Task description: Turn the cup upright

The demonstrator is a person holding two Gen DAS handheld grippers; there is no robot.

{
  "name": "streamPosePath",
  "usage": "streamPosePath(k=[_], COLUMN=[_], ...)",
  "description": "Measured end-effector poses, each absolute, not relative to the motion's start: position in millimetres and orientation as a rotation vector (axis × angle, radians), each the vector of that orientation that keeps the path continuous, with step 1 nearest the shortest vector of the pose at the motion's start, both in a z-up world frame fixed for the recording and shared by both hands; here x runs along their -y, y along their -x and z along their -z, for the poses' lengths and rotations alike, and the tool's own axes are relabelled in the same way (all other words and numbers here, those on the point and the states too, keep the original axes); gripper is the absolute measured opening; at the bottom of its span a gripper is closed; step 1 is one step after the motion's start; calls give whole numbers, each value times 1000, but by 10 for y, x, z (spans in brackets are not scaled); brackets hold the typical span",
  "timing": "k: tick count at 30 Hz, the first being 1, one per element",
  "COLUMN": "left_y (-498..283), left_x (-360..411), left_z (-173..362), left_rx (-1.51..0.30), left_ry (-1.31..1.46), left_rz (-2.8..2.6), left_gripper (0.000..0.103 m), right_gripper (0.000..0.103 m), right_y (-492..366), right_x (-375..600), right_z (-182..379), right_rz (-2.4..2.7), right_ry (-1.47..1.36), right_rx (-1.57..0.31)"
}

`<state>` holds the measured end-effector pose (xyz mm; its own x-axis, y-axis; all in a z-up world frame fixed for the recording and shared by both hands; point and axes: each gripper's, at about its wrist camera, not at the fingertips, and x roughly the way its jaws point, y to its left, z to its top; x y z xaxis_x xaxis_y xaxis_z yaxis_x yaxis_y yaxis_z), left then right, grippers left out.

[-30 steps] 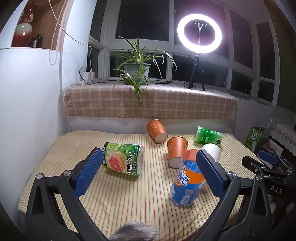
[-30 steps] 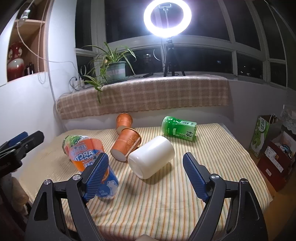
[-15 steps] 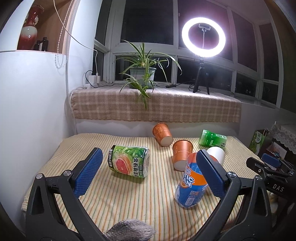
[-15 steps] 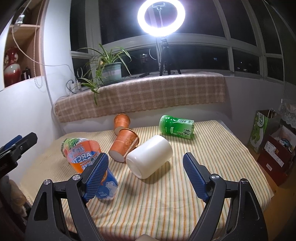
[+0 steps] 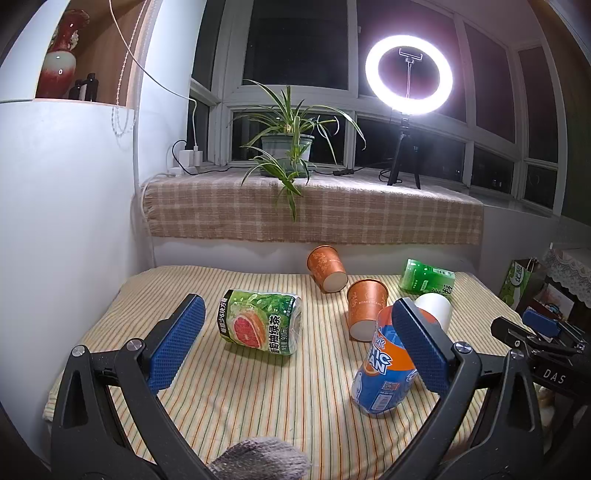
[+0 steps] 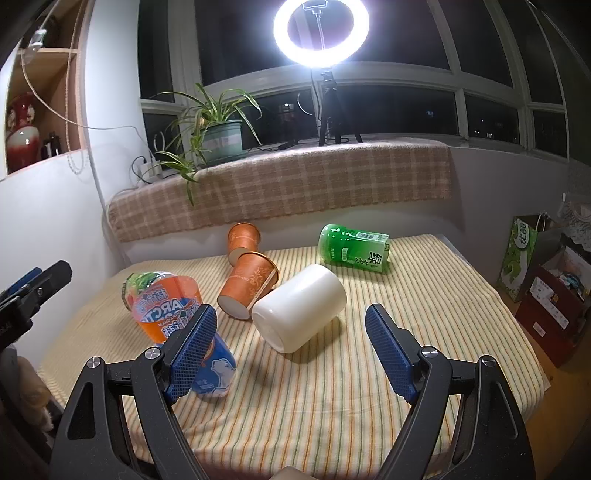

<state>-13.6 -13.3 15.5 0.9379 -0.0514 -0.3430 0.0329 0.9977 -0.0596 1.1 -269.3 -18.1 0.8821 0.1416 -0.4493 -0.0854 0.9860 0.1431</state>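
Two claws, left claw [image 5: 295, 347] and right claw [image 6: 291, 345], gape wide, empty | white cylindrical cup [image 6: 300, 307] lies sideways on striped worktop [image 6: 424, 295].

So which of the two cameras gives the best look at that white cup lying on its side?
The right wrist view: the white cup lies on its side centred between the right gripper's open fingers, its whole body showing. In the left wrist view only part of it peeks out behind the left gripper's right finger.

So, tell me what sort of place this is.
Probably a room at home, set up for filming: a striped-cloth table by a dark window, a potted plant on the sill, and a ring light on a tripod.
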Motion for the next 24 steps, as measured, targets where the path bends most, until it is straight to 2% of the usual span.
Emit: streamPosePath(k=[24], left_y=[138], left_x=[132], left_z=[-154], left_rx=[-350], left_ry=[52], left_rz=[41], left_gripper=[103], right_gripper=[83], right_y=[-37], right_x=[2655], right_z=[239], right_rz=[-124], right_ry=[-122], right_rx=[-501])
